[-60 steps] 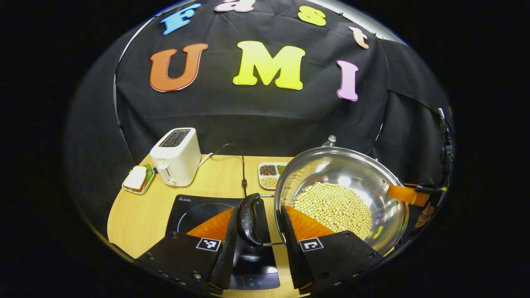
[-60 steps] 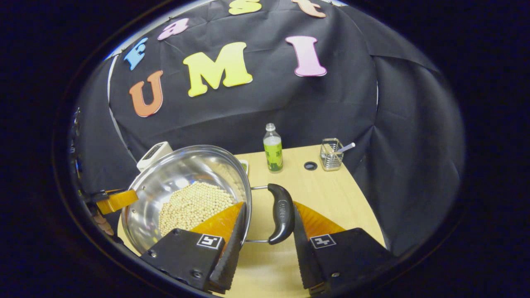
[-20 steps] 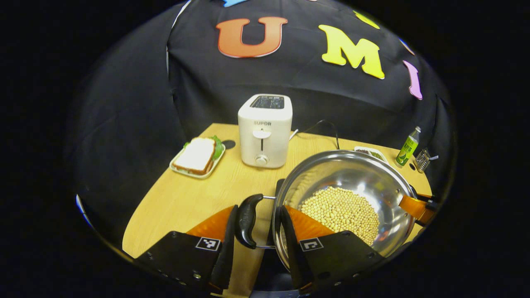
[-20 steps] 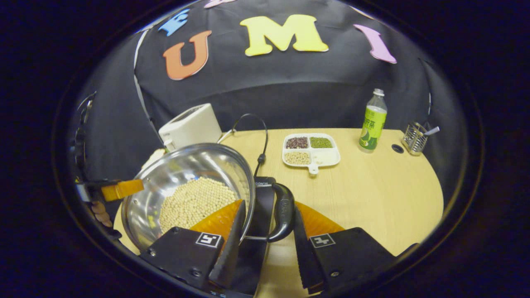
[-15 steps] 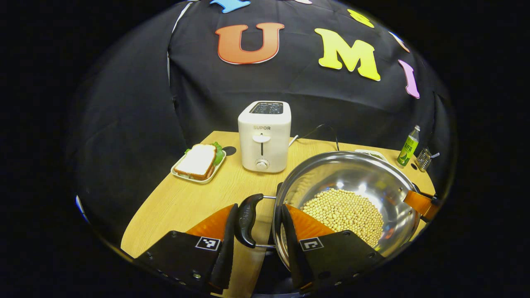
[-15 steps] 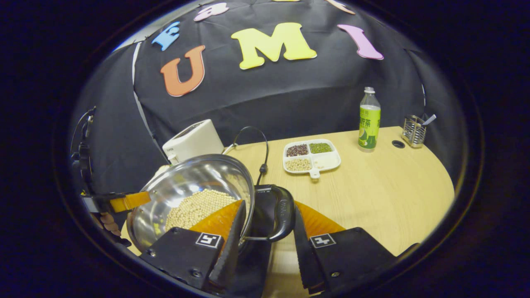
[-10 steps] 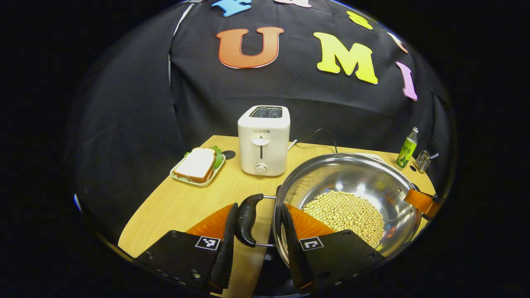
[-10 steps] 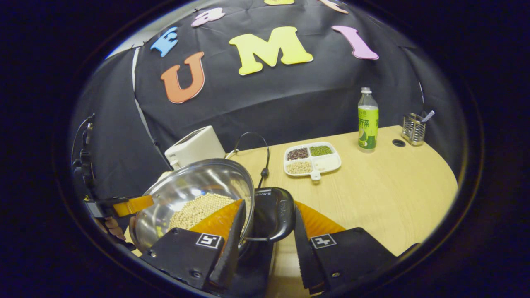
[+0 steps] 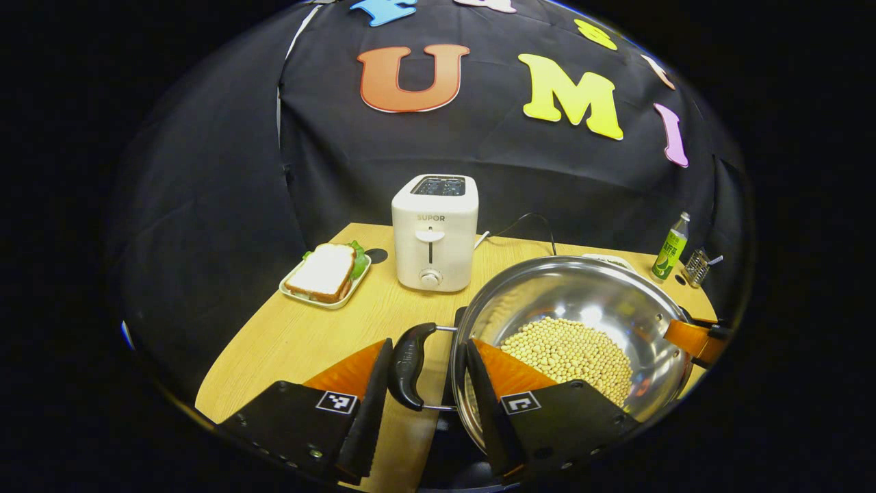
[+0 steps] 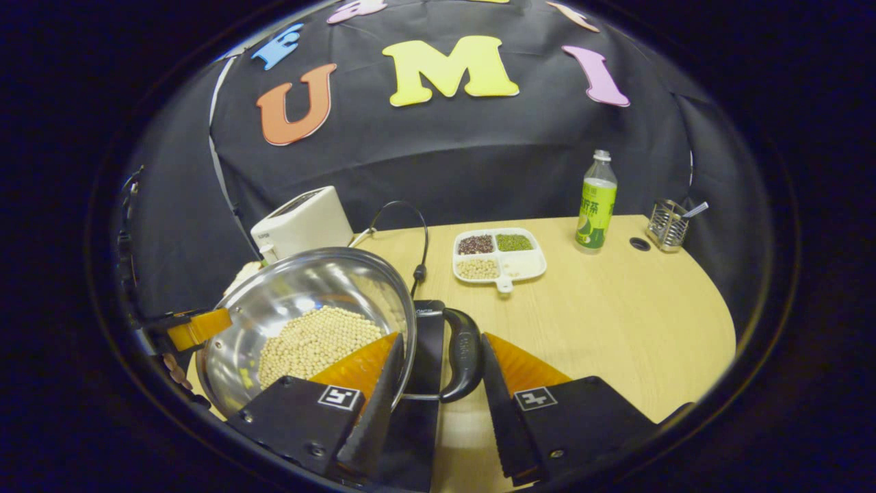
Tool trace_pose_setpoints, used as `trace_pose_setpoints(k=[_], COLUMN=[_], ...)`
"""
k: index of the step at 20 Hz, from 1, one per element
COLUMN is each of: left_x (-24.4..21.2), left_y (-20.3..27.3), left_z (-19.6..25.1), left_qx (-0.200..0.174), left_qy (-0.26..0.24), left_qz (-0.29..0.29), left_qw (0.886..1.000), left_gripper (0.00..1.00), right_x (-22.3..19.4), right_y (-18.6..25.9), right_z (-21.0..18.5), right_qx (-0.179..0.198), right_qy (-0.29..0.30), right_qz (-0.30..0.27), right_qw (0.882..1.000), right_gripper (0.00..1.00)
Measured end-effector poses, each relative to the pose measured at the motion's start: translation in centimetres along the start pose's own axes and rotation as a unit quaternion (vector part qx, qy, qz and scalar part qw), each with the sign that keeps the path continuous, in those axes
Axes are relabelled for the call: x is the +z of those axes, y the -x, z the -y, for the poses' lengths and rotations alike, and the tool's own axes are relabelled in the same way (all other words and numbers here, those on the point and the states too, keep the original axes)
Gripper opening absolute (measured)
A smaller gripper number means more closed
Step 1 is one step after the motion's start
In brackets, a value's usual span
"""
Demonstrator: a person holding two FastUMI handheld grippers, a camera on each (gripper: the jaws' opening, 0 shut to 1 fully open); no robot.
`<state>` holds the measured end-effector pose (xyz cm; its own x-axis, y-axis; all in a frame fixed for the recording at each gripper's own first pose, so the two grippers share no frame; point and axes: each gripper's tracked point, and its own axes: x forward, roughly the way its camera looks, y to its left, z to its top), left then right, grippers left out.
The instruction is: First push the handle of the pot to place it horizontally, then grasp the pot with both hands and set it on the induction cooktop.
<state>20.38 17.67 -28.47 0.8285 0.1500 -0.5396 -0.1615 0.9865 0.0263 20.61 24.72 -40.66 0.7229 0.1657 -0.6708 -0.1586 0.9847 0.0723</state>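
Note:
A steel pot [image 9: 582, 294] holding soybeans [image 9: 568, 349] sits over the black induction cooktop [image 10: 428, 329], which shows under its right side. In the left gripper view my left gripper [image 9: 428, 340] straddles the pot's black left handle [image 9: 408, 363]. One finger is outside the handle and the other inside the rim, with the jaws loosened. In the right gripper view my right gripper [image 10: 441, 337] stands the same way around the right handle [image 10: 465, 356], also eased apart. Each gripper appears across the pot in the other's view: the right gripper [image 9: 688, 339], the left gripper [image 10: 198, 327].
A white toaster [image 9: 432, 233] and a plate with a sandwich [image 9: 327, 274] stand behind and to the left. A divided dish of beans [image 10: 499, 259], a green bottle [image 10: 594, 202] and a wire basket [image 10: 669, 224] stand at the back right. A power cable [image 10: 421, 233] runs behind the cooktop.
Both grippers carried the pot left over the cooktop and lowered it. In the last half second the fingers of both have spread slightly off the handles.

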Motion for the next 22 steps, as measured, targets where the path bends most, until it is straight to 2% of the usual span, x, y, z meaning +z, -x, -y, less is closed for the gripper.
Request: trace_pose_setpoints(k=[2,3,4,5,6,9,11,13,16,17,18,22], left_x=[0.7,0.9,1.0,1.1,1.1,1.0,1.1,1.2,2.1,2.5,2.6,4.1], left_y=[1.1,1.8,2.6,3.4,4.2,7.0,8.6,10.3,13.1,14.1,15.0,20.0], left_z=[-0.6,-0.6,-0.6,-0.5,-0.3,-0.1,0.8,1.9,4.2,4.7,5.3,7.5], left_qx=[0.013,0.011,0.013,0.013,0.013,0.024,0.025,0.019,0.004,-0.001,-0.002,0.01], left_qy=[0.015,0.017,0.016,0.016,0.013,0.0,0.009,0.022,0.03,0.026,0.02,-0.023], left_qz=[0.007,0.014,0.018,0.025,0.031,0.055,0.073,0.091,0.126,0.134,0.144,0.214], left_qw=[1.0,1.0,1.0,0.999,0.999,0.998,0.997,0.995,0.992,0.991,0.989,0.976], left_gripper=[0.6,0.7,0.91,0.94,0.95,0.96,0.95,0.96,0.96,0.95,0.95,0.95], right_x=[0.8,1.1,1.2,1.0,0.9,0.4,0.0,0.0,0.3,0.5,0.5,2.0], right_y=[1.1,1.9,2.7,3.4,4.2,7.0,9.3,11.5,15.3,16.4,17.4,22.4], right_z=[0.5,0.5,0.4,0.7,1.1,1.8,2.3,3.5,5.2,5.8,6.3,8.1], right_qx=[-0.006,-0.004,-0.001,-0.003,-0.006,-0.008,-0.006,-0.01,-0.013,-0.015,-0.017,-0.015], right_qy=[0.007,0.005,0.006,0.013,0.022,0.03,0.035,0.041,0.015,0.015,0.017,0.032], right_qz=[0.02,0.03,0.037,0.04,0.045,0.068,0.087,0.107,0.145,0.152,0.157,0.202], right_qw=[1.0,1.0,0.999,0.999,0.999,0.997,0.996,0.993,0.989,0.988,0.987,0.979], right_gripper=[0.69,0.72,0.85,0.86,0.93,0.92,0.93,0.92,0.92,0.93,0.99,0.99])
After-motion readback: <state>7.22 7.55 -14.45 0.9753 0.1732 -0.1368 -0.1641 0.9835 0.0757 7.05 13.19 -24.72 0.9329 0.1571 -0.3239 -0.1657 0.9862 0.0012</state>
